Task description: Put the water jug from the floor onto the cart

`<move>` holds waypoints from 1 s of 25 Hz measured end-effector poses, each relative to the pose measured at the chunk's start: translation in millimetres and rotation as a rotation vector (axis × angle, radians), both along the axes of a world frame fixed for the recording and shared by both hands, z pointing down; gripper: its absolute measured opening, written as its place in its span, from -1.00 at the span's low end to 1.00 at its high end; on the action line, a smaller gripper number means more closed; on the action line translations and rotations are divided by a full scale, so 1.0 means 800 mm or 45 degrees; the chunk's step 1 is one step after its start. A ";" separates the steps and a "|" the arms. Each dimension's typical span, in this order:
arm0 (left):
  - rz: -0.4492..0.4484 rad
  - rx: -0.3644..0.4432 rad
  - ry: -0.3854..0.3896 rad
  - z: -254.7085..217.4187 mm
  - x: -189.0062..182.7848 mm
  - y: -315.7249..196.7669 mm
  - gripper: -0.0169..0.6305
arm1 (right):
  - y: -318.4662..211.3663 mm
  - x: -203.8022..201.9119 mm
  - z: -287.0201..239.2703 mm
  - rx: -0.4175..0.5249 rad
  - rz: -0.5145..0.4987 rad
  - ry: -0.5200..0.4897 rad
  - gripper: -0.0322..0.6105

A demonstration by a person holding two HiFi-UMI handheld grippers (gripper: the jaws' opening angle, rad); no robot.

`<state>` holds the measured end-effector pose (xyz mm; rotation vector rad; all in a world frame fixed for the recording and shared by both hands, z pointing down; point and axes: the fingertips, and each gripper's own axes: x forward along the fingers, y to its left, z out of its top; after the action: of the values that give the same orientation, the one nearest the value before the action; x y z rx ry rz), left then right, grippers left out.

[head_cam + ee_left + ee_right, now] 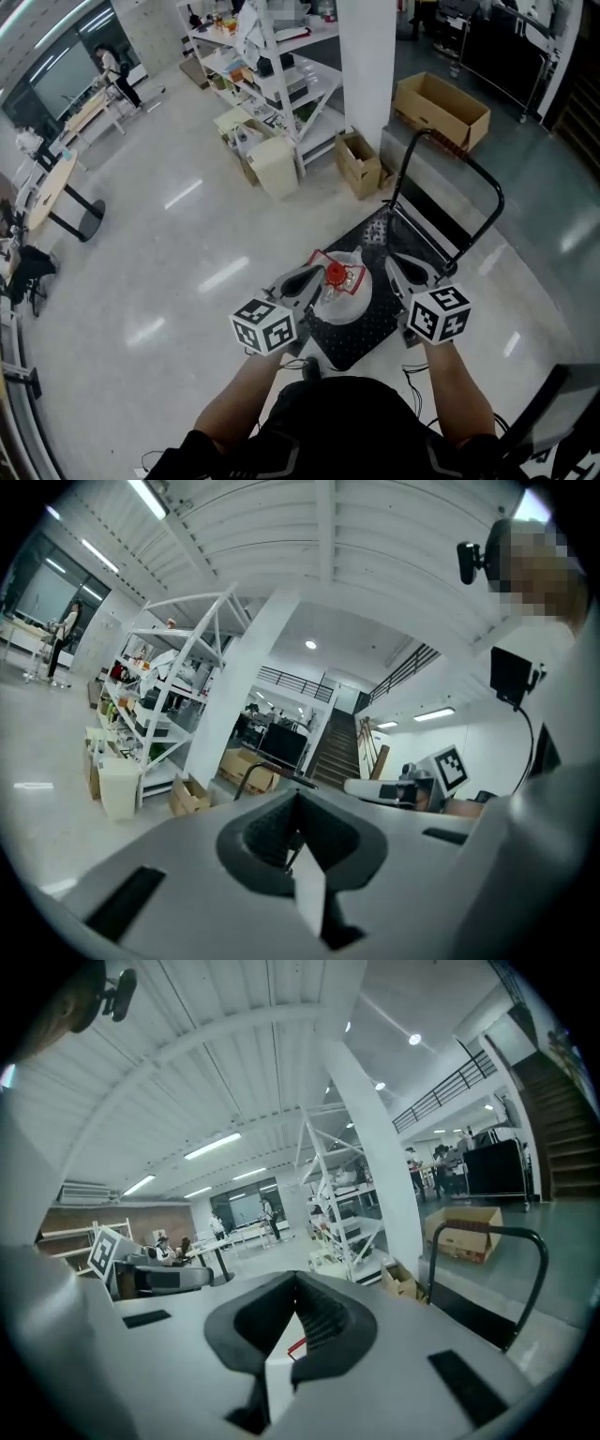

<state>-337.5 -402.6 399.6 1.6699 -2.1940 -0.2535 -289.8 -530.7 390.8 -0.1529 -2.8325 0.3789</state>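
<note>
The water jug looks to stand upright on the black deck of the cart, with its red cap on top. It sits between your two claws and, as far as the head view tells, below them. Your left claw is closed down to nothing and empty: in its own view the jaws meet at the tips and point out across the room toward the white shelving. Your right claw is pinched together in the same way and carries nothing. Only a sliver of red shows through the gap behind its tips, probably the jug's cap or label underneath.

Judged from this, the placing itself is done, and the step in hand is to come clear and check the result:
- Take both claws straight away from the jug and don't sweep them sideways, since the cap is just beside your left claw and a knock there could tip the jug
- Look down and confirm the base sits well inside the deck, because it seems nearer your end than the handle
- If it needs shifting, spread the claws first and push low on the body, never at the neck
- Push gently, as the cart may roll
</note>
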 end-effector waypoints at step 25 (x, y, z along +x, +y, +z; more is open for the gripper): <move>0.923 0.191 -0.166 -0.107 0.337 -0.180 -0.95 | -0.119 0.403 -0.082 0.103 0.859 -0.139 -0.89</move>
<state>-67.5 -547.0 314.0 2.4852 -1.5268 -0.1092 32.4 -625.9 325.0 0.8375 -2.9239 0.3925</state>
